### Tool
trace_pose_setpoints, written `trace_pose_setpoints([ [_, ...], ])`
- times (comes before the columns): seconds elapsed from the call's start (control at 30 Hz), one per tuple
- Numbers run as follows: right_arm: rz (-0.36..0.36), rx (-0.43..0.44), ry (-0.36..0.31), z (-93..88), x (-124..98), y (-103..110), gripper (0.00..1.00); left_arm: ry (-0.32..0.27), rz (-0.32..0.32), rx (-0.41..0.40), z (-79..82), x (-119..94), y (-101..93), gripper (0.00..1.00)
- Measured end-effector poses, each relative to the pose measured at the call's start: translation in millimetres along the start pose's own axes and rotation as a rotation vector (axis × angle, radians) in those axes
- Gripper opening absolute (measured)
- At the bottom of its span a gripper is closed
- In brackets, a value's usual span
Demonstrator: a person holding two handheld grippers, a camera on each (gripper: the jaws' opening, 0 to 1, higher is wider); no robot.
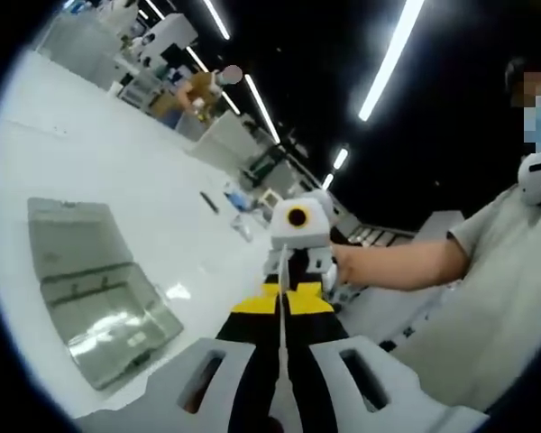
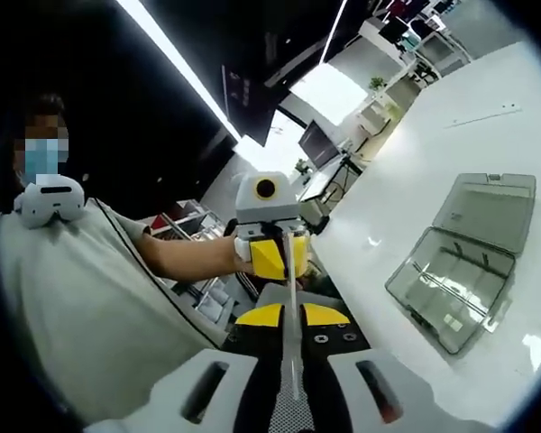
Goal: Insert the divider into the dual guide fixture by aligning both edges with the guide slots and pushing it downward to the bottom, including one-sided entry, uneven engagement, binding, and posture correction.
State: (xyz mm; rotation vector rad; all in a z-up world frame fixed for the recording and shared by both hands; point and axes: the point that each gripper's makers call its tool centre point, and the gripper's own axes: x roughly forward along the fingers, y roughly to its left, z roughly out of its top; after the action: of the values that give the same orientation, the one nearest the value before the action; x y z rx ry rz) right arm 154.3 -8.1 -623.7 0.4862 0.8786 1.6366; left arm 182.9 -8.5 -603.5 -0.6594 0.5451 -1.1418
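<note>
Divider [image 2: 293, 298], a thin pale sheet seen edge-on, is hanging in the air between my two tongs, well above the bench [image 1: 117, 171] and off to the side of the clear case [image 2: 464, 271] lying open there. Nearest me, I am holding the right tongs [image 2: 293, 361] nearly closed on one edge of the sheet, and the left tongs [image 1: 282, 352] are pinching the opposite edge in the same way, so each pair faces the other along the sheet. To do this step well, I judge I should be keeping both wrists level so the two edges travel together, and swinging the sheet over the case before lowering; any tilt now would invite one-sided entry and binding. I cannot make out guide slots from here. Counting: one divider, two tongs, one hinged clear case with lid laid back, one bench under it, more benches beyond.
</note>
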Motion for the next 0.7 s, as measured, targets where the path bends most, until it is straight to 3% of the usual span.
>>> trace_pose_setpoints([
  [0.7,0.036,-0.011,0.0,1.1,1.2,6.5,0.01,-0.014,-0.028,0.0,5.4,-0.9,-7.7,0.0],
])
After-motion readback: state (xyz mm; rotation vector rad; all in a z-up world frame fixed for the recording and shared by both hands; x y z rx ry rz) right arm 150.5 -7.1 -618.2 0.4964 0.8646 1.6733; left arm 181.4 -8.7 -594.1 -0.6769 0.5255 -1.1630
